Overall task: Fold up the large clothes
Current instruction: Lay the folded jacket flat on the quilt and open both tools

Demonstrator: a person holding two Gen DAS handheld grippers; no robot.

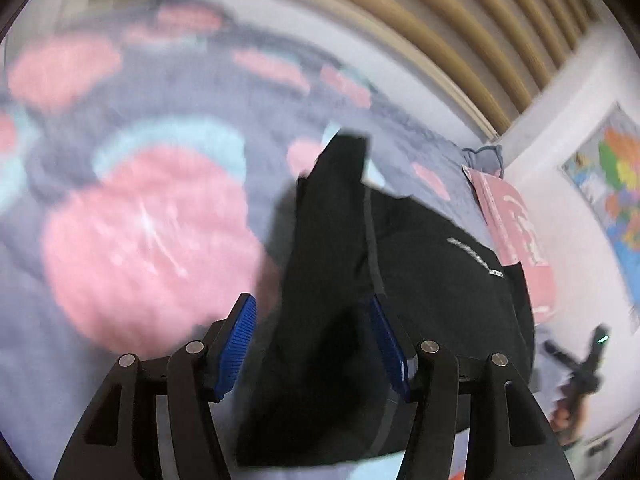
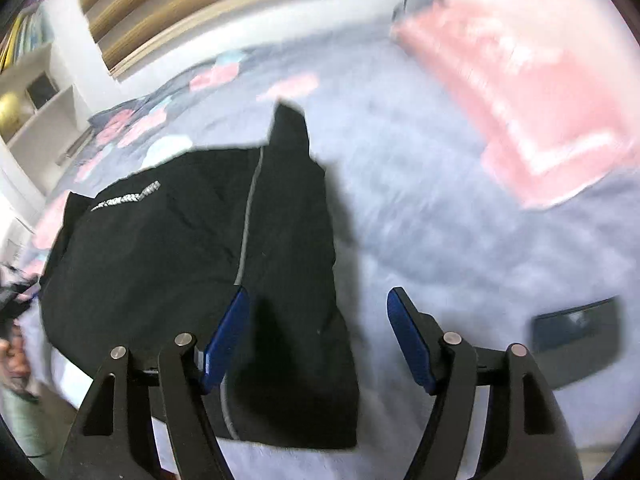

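1. The black garment (image 2: 180, 240) lies spread on the bed (image 2: 420, 240), partly folded, with a narrow panel laid lengthwise along one side beside a grey seam stripe (image 2: 246, 232); a small white print (image 2: 128, 196) shows on the flat part; it looks like trousers or a jacket, though I cannot tell which.
2. It appears soft, thin and light; it should drape and crease easily, may slide a little on the fleecy cover, and is not fragile; the best holds seem to be the near hem corners or the folded edge, pinching both layers together.
3. The left hand-held gripper (image 1: 314, 340) has its blue pads apart, with black cloth lying between them; whether the cloth is actually gripped I cannot tell, but the jaws are not closed.
4. The right hand-held gripper (image 2: 318, 340) is likewise spread wide above the near end of the folded panel, holding nothing.
5. Further out lie a pink item (image 2: 540, 120) on the bed and a dark flat object (image 2: 580, 344) near the right edge.
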